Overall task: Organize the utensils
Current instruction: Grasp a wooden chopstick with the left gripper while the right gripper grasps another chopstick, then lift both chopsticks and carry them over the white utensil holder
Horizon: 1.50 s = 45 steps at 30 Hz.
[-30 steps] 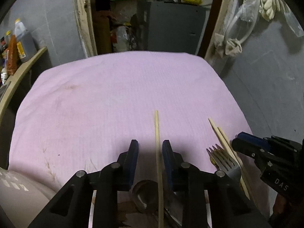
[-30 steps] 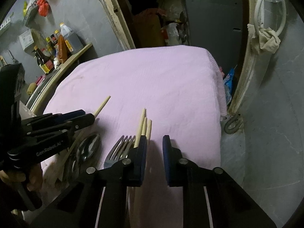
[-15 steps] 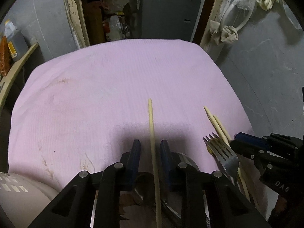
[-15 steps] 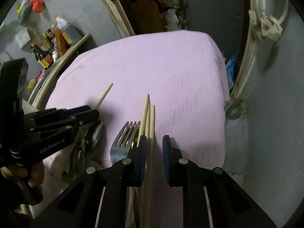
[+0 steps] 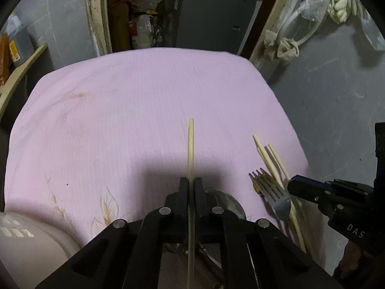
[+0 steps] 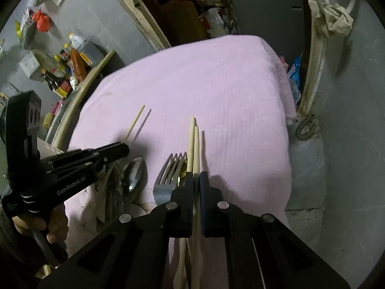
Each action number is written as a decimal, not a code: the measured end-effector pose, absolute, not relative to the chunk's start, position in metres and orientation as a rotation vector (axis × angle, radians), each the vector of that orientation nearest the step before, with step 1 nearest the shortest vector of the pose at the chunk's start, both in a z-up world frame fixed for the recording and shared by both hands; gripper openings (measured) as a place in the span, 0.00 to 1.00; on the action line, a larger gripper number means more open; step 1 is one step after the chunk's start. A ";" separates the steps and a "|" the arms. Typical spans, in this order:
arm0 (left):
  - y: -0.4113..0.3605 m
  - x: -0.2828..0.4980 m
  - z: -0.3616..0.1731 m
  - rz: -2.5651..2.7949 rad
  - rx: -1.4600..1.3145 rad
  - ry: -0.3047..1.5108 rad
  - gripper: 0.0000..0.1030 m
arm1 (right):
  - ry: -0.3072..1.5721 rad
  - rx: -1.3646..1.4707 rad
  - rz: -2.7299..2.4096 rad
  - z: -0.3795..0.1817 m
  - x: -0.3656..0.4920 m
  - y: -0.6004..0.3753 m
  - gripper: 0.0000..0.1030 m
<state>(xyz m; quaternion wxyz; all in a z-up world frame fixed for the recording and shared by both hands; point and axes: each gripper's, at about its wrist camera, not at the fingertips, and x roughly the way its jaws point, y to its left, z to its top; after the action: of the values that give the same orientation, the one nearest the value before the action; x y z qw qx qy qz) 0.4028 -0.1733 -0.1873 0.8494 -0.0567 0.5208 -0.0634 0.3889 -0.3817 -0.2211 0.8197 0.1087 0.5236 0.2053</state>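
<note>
Pink cloth (image 5: 134,110) covers the table and fills the middle of both views, with grey walls and a cluttered doorway behind it. Four wooden chopsticks can be counted: a single chopstick (image 5: 190,149) runs up the lower centre of the left wrist view, and a bundle of three chopsticks (image 5: 270,160) lies at the lower right of that view, just beside one steel fork (image 5: 269,190). One steel spoon (image 6: 134,175) lies at the lower left of the right wrist view, partly hidden by the tool in front of it. The left gripper (image 5: 191,185) has just closed its jaws and pinches the single chopstick, which sticks out past the tips over the cloth. The right gripper (image 6: 196,178) has likewise just closed, clamped on one chopstick (image 6: 196,144) of the bundle, while another runs just beside it and the fork's tines touch the outer side of its left jaw. Both tools tilt steeply down toward the cloth. A hand (image 6: 51,228) grasps the left tool's handle at the lower left of the right wrist view. Several sauce bottles (image 6: 72,65) stand on a shelf at the upper left.
</note>
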 end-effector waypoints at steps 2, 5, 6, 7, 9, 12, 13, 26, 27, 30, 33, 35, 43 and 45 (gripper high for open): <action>-0.170 0.397 -0.181 -0.133 -0.155 1.052 0.05 | 1.085 0.250 0.434 -0.216 0.387 -0.386 0.04; -0.166 0.386 -0.168 -0.115 -0.189 0.971 0.05 | 1.029 0.288 0.433 -0.206 0.381 -0.391 0.04; -0.164 0.383 -0.164 -0.112 -0.201 0.946 0.05 | 1.006 0.297 0.434 -0.202 0.378 -0.391 0.04; -0.162 0.378 -0.159 -0.109 -0.219 0.919 0.05 | 0.984 0.301 0.435 -0.198 0.376 -0.391 0.04; -0.157 0.370 -0.149 -0.098 -0.255 0.868 0.05 | 0.943 0.310 0.446 -0.189 0.372 -0.391 0.04; -0.150 0.357 -0.130 -0.075 -0.287 0.794 0.05 | 0.873 0.345 0.480 -0.171 0.367 -0.389 0.04; -0.149 0.355 -0.125 -0.068 -0.292 0.779 0.05 | 0.840 0.357 0.495 -0.163 0.364 -0.387 0.04; -0.074 0.309 -0.038 0.034 -0.368 0.538 0.05 | 0.538 0.441 0.639 -0.081 0.345 -0.328 0.04; -0.064 0.304 -0.032 0.045 -0.370 0.518 0.05 | 0.515 0.442 0.649 -0.074 0.343 -0.318 0.04; -0.038 0.290 -0.020 0.069 -0.373 0.464 0.05 | 0.465 0.434 0.678 -0.056 0.338 -0.291 0.04; -0.008 0.279 -0.013 0.094 -0.395 0.423 0.05 | 0.423 0.439 0.696 -0.043 0.334 -0.265 0.04; 0.019 0.275 -0.010 0.106 -0.430 0.391 0.05 | 0.390 0.448 0.701 -0.035 0.332 -0.247 0.04; 0.088 0.279 -0.020 0.137 -0.483 0.333 0.05 | 0.275 0.502 0.660 -0.033 0.325 -0.194 0.04; 0.100 0.282 -0.026 0.146 -0.493 0.322 0.05 | 0.256 0.515 0.637 -0.039 0.324 -0.188 0.04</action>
<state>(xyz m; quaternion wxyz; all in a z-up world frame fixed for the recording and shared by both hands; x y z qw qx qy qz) 0.2820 0.1004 -0.0258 0.9543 -0.2429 0.1585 0.0718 0.3243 -0.1882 -0.0389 0.9094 0.2494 0.1241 0.3087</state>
